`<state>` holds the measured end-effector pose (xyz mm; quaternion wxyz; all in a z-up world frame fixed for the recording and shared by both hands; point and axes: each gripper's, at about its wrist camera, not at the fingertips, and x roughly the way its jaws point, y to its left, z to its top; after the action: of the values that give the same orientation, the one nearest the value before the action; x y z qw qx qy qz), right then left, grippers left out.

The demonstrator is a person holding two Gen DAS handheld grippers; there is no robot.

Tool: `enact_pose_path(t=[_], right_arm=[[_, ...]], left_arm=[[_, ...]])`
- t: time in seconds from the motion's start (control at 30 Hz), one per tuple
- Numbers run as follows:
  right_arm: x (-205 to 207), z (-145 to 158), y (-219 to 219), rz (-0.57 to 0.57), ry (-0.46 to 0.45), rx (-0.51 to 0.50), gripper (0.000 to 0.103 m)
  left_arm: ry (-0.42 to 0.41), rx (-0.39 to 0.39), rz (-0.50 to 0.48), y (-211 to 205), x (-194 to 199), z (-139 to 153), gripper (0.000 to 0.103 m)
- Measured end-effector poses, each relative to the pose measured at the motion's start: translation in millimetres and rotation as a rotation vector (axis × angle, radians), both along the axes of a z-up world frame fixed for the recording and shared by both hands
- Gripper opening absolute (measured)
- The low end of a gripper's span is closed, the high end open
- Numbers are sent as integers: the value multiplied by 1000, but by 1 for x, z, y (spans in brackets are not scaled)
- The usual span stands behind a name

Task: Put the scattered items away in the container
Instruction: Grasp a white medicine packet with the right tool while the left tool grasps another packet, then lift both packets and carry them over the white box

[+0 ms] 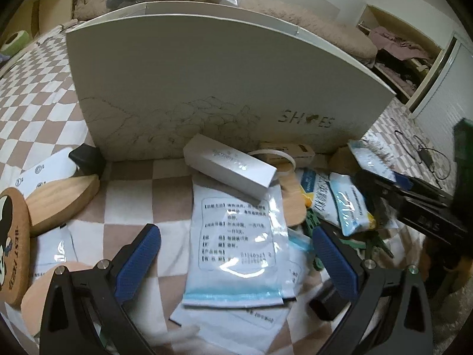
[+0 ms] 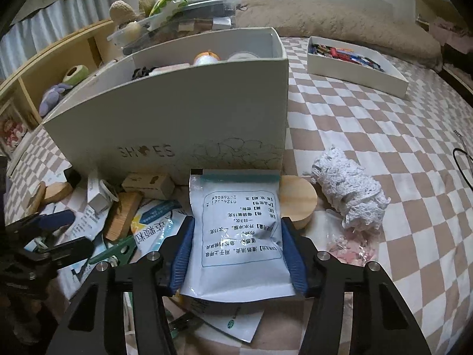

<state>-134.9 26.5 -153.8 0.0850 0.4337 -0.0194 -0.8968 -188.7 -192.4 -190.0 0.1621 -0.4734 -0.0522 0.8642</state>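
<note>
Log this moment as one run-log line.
right tongs: shut on sachet | left tongs: open above second sachet | box: upright behind clutter | sachets not yet boxed

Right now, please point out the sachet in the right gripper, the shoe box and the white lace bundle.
sachet [image 2: 236,236], right wrist view, middle of its printed face
shoe box [image 2: 177,118], right wrist view, front wall
white lace bundle [image 2: 348,192], right wrist view, its middle
</note>
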Motion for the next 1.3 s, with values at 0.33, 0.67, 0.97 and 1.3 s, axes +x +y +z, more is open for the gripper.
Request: enact_pose_path(t=[0.33, 0.67, 0.97, 1.3], right_arm=[[-1, 7, 7, -20, 15, -66, 57], [3, 12, -2, 5, 24, -93, 57], [6, 16, 2, -5, 34, -131, 57], [6, 17, 1, 0, 36, -137, 57]], left_arm=[[-24, -83, 18, 7, -12, -8, 100], [-2, -77, 40, -11, -3, -2, 65], [9, -29, 12, -20, 9, 7, 43], [30, -43, -9, -29, 20, 9, 42]])
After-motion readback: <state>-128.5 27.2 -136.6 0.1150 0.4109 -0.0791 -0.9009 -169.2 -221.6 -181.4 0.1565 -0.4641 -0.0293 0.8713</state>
